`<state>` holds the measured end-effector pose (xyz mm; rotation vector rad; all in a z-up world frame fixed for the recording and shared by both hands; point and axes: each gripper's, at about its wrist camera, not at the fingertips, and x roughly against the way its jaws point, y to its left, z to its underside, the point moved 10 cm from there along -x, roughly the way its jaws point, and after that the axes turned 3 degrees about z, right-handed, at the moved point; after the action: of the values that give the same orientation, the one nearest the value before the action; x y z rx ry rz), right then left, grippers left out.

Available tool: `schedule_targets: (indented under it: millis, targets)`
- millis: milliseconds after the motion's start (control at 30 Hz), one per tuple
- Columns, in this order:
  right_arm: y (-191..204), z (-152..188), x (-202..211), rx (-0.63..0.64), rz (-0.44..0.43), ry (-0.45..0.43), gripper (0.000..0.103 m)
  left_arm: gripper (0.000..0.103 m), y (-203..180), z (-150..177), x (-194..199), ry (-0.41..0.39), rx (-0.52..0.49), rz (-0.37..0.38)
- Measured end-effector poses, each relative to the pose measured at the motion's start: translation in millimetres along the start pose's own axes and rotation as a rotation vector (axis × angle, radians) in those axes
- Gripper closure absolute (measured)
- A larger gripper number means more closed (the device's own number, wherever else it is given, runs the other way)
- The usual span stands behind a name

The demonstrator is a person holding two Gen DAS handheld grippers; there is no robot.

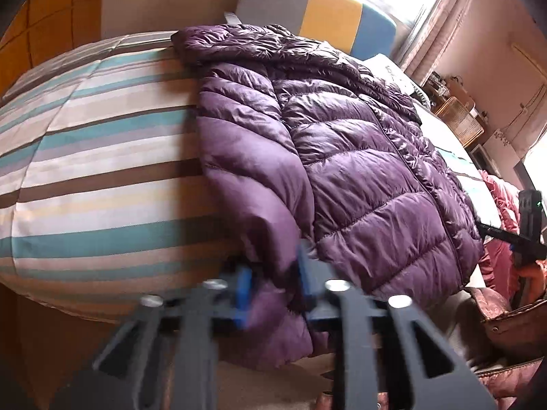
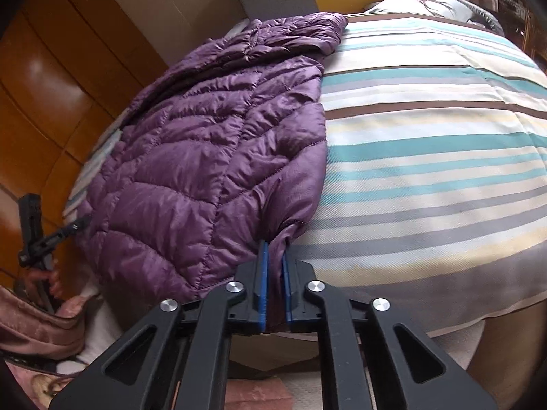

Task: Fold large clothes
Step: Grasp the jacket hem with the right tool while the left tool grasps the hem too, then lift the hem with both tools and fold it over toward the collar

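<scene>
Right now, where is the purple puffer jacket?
The purple puffer jacket lies flat on the striped bedspread, hood toward the headboard, its near hem at the bed's foot edge.

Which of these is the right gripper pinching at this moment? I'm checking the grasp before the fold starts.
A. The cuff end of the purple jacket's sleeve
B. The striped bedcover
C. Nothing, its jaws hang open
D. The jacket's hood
A: in the right wrist view the right gripper has its blue pads closed on the sleeve cuff of the purple puffer jacket, at the near edge of the striped bedcover.
</scene>
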<state>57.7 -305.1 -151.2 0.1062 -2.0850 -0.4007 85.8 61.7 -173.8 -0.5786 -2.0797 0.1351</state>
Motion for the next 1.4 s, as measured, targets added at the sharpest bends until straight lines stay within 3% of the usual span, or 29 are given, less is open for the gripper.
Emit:
schedule_targets:
  millis: [133, 233, 700, 800, 900, 1067, 1400]
  targets:
    - [13.7, -9.1, 13.2, 0.029, -0.060, -0.055, 0.099, 0.096, -16.0, -8.1, 11.5, -0.056, -0.060, 0.011]
    - [30.2, -20.7, 31.9, 0.020, -0.190, -0.128, 0.099, 0.097, -29.6, -18.2, 25.7, -0.121, -0.081, 0.051]
    - [63.5, -61.6, 99.1, 0.032, -0.465, -0.352, 0.100, 0.098, -63.6, -73.9, 115.8, -0.480, -0.061, 0.311]
    - [62.9, -78.5, 108.5, 0.044, -0.457, -0.402, 0.100, 0.098, -58.1, -87.9, 132.5, -0.547, -0.044, 0.330]
    - [52.0, -104.6, 104.7, 0.005, -0.434, -0.432, 0.100, 0.098, -45.4, -102.7, 132.7, -0.560, -0.006, 0.325]
    - [36.5, -150.2, 86.9, -0.054, -0.389, -0.453, 0.100, 0.097, -17.8, -130.2, 114.4, -0.536, 0.072, 0.281]
    - [24.1, -215.6, 41.4, -0.099, -0.354, -0.445, 0.100, 0.097, 2.0, -183.5, 72.5, -0.499, 0.097, 0.217]
